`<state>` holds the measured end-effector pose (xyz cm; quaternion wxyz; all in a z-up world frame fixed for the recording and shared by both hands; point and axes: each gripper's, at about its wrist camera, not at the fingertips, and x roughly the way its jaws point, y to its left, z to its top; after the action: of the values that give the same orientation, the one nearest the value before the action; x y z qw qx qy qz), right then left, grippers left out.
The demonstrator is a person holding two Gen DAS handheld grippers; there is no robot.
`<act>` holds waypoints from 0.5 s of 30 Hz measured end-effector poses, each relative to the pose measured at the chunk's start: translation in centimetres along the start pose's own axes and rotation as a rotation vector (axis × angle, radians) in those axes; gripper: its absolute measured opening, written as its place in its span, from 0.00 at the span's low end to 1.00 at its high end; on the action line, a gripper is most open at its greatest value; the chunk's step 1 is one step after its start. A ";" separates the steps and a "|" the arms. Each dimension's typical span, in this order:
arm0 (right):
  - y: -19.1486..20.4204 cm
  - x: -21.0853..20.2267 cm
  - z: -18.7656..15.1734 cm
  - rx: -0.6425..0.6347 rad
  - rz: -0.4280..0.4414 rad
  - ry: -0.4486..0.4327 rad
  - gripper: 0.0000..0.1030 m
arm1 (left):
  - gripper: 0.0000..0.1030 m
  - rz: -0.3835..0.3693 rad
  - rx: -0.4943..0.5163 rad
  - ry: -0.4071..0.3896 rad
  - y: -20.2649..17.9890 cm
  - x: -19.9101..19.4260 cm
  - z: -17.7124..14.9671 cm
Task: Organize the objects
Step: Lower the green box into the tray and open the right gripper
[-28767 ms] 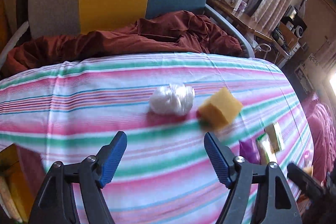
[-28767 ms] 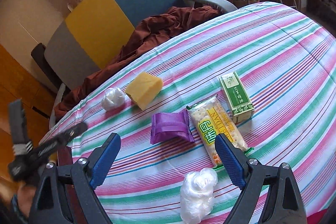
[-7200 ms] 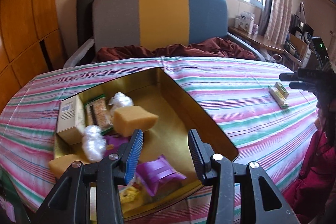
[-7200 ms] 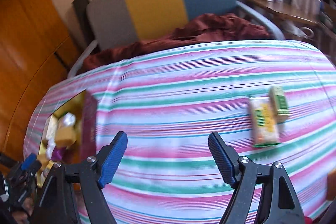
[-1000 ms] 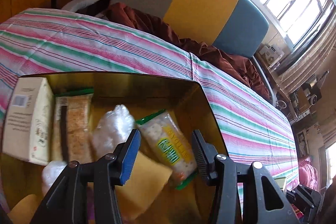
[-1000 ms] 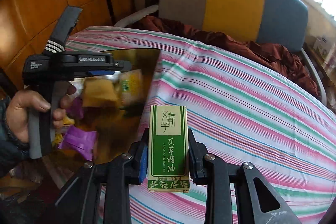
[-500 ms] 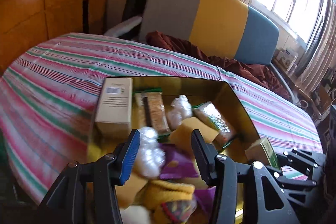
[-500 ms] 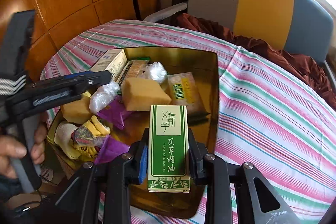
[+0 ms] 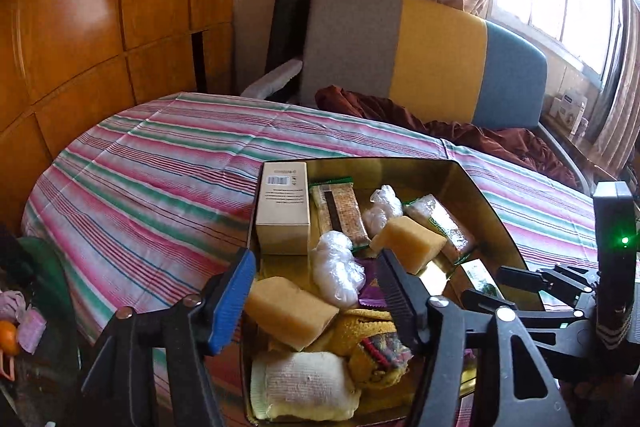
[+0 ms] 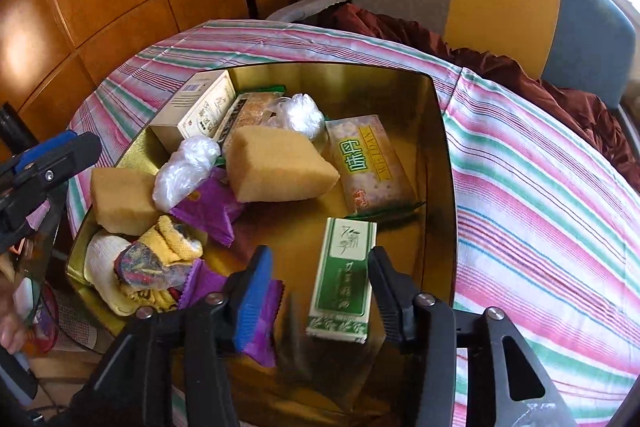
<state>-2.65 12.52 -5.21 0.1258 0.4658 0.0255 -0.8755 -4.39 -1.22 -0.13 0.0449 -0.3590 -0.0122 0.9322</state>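
A gold tray (image 10: 438,131) sits on the striped table (image 10: 540,187) and holds several items: yellow sponges (image 10: 276,165), white plastic wads (image 10: 184,167), a snack pack (image 10: 368,163), purple packets (image 10: 208,207), a beige box (image 10: 196,115) and rolled cloths (image 10: 152,267). My right gripper (image 10: 318,291) is open over the tray's near end. The green and white essential-oil box (image 10: 344,279) sits between its fingers, blurred and free of the left pad. My left gripper (image 9: 316,299) is open and empty above the tray (image 9: 480,195), over a sponge (image 9: 288,311).
A grey, yellow and blue chair (image 9: 432,55) with a maroon cloth (image 9: 400,111) stands behind the table. Wooden wall panels (image 9: 100,19) are at the left. My right gripper also shows at the right of the left wrist view (image 9: 532,287).
My right gripper has opened and let go of the green box, which now drops toward the tray floor. Both grippers have shifted a little over the tray.
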 end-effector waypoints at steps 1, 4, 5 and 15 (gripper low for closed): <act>0.1 -0.2 -0.1 0.005 -0.001 -0.006 0.56 | 0.66 0.013 0.003 -0.008 -0.1 -0.3 -0.1; 0.2 -1.0 -0.4 0.023 0.000 -0.027 0.62 | 0.69 0.050 0.020 -0.031 -0.4 -1.0 -0.3; 0.3 -1.3 -0.4 0.030 0.001 -0.034 0.62 | 0.69 0.056 0.019 -0.034 -0.5 -1.2 -0.4; 1.2 -3.6 -1.8 0.081 0.028 -0.096 0.67 | 0.69 0.064 -0.025 -0.032 -0.3 -2.4 -1.1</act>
<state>1.02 12.41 -3.14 0.1202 0.4285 -0.0226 -0.8952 -1.83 -1.17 0.64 0.0105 -0.3446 -0.0130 0.9386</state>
